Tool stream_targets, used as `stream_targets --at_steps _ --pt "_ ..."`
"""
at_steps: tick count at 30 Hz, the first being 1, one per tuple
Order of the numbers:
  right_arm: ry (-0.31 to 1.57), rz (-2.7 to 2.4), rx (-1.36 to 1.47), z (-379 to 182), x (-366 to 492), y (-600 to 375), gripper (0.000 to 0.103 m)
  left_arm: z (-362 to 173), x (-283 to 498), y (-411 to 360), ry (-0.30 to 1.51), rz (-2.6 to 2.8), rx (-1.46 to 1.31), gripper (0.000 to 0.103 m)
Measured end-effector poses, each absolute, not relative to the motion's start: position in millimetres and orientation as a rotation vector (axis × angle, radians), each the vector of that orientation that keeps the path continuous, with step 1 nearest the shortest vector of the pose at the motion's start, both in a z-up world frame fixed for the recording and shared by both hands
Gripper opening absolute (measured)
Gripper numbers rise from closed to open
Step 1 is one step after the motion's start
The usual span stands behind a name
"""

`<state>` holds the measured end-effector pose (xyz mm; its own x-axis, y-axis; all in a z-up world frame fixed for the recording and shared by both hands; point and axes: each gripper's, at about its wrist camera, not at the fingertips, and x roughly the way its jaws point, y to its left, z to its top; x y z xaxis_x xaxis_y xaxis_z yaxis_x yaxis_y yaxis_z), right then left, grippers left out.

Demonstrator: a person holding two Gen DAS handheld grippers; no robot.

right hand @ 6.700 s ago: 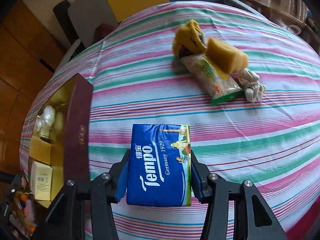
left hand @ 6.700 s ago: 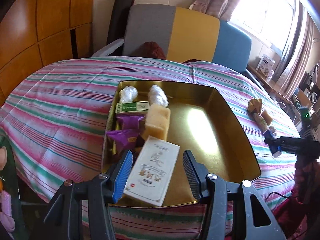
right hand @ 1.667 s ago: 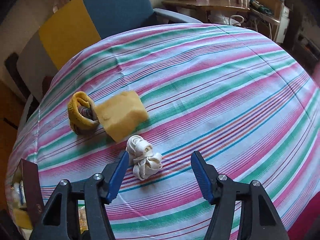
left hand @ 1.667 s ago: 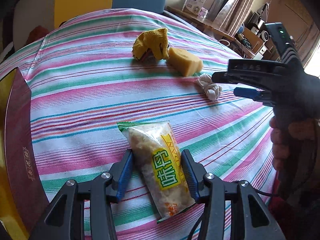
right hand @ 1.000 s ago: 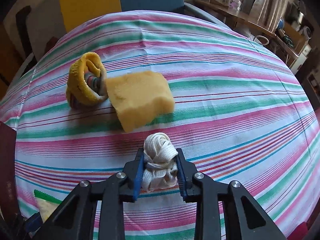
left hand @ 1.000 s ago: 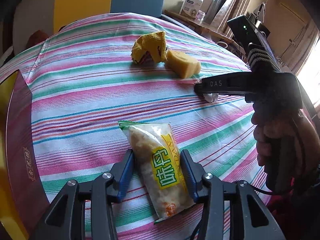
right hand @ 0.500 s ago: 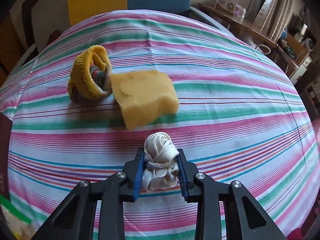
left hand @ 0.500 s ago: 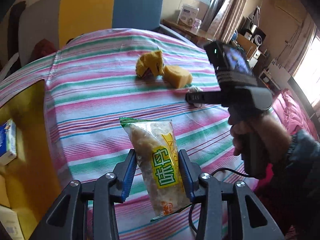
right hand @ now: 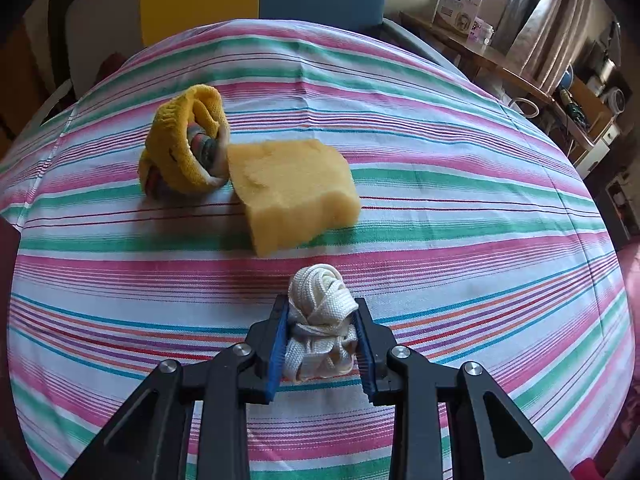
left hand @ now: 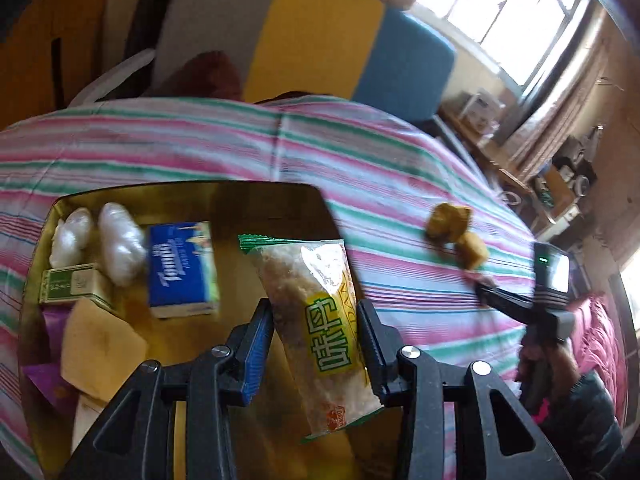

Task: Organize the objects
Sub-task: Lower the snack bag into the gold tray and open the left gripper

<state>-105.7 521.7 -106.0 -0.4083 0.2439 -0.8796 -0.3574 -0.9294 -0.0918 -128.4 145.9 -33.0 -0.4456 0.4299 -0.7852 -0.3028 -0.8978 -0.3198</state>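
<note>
My left gripper [left hand: 316, 340] is shut on a clear snack packet [left hand: 316, 312] with a yellow-green label, held in the air over the gold tin box [left hand: 260, 204]. The box holds a blue Tempo tissue pack [left hand: 182, 268], two white wrapped bundles [left hand: 116, 240], a green-white carton [left hand: 68, 284] and a yellow sponge [left hand: 100, 348]. My right gripper [right hand: 322, 340] is shut on a knotted white cord bundle [right hand: 322, 320] resting on the striped cloth. Beyond it lie a yellow sponge block [right hand: 292, 192] and a rolled yellow sock [right hand: 188, 148].
The striped tablecloth [right hand: 460, 220] covers a round table. A grey, yellow and blue chair [left hand: 320, 36] stands behind it. A side shelf with a white box [right hand: 456, 4] and clutter is at the right. In the left wrist view, a hand holds the other gripper [left hand: 520, 300] at the right.
My left gripper has lifted the snack packet off the cloth and swung it left over the gold box. The right gripper stays shut on the white cord bundle in place.
</note>
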Motion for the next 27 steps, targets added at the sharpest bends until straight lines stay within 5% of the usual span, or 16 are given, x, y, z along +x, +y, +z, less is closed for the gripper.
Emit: stream_targets --at_steps 14,27 --pt "0.112 2.362 -1.461 -105 -106 520 0.032 -88 -209 158 -0.059 2.384 -1.483 0.042" --pt "0.097 2.364 -1.458 -106 -106 519 0.032 -65 -194 140 -0.012 2.468 -1.420 0.044"
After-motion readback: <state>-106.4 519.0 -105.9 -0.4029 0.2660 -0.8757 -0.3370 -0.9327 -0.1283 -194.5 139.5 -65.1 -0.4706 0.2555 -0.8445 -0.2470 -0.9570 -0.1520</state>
